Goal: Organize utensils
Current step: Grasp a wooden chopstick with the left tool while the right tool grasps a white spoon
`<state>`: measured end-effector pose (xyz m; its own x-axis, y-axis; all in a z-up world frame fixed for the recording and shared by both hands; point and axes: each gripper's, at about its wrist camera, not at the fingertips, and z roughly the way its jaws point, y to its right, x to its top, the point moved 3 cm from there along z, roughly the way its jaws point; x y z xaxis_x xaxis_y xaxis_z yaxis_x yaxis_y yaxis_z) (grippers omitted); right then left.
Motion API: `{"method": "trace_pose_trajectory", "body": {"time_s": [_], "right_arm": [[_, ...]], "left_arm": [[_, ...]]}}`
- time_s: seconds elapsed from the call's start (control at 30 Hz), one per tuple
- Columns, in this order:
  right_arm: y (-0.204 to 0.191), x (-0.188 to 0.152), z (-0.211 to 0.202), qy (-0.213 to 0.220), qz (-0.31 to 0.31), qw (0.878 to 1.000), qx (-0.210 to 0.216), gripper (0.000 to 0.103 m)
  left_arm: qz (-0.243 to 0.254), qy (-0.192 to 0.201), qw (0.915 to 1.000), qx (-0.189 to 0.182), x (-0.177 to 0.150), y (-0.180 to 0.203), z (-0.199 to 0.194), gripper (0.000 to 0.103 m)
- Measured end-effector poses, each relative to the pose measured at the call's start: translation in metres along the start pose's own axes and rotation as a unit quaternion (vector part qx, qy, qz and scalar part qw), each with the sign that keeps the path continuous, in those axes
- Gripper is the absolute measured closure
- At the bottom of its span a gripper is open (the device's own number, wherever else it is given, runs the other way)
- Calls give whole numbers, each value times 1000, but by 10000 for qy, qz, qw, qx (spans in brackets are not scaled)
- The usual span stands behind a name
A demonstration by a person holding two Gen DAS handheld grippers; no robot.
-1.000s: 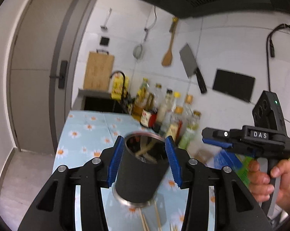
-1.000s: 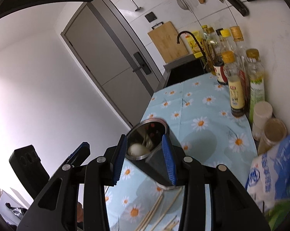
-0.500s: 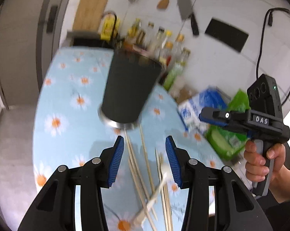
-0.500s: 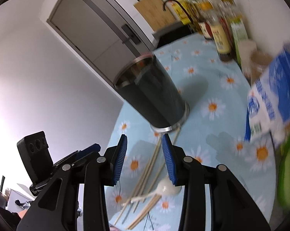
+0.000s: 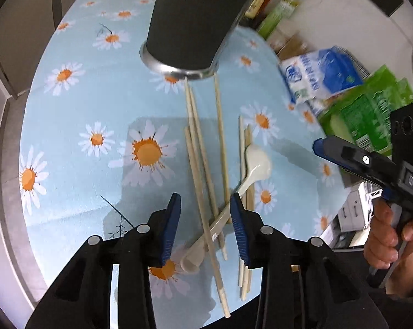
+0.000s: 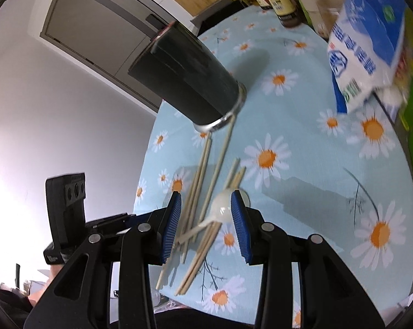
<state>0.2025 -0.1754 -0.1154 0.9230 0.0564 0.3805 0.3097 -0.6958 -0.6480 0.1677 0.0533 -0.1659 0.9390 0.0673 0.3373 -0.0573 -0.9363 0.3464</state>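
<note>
While both jaws gape above the chopsticks [image 5: 203, 164], the right gripper [image 5: 327, 148] reads "DAS".

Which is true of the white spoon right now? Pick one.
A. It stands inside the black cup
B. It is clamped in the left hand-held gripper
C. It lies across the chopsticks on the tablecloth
C: the white spoon lies across the chopsticks on the tablecloth, outside the black cup.
</note>
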Motion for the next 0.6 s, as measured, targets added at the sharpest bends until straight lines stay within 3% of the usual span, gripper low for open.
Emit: {"method": "trace_pose_trajectory", "body": {"time_s": [0.1, 0.13, 0.3, 0.6], "right_arm": [[1, -7, 2, -45, 16, 10000, -16, 66], [2, -9, 2, -51, 28, 10000, -2, 66], [3, -16, 5, -105, 122, 9998, 73, 70], [-3, -28, 23, -495, 128, 9984, 260, 73]], "left_arm": [[11, -146, 9998, 167, 1, -5, 7, 71], [-56, -245, 9996, 129, 2, -7, 10, 77], [-17, -620, 9980, 123, 3, -3, 19, 83], [-12, -789, 9966, 252, 6, -3, 22, 98]]}}
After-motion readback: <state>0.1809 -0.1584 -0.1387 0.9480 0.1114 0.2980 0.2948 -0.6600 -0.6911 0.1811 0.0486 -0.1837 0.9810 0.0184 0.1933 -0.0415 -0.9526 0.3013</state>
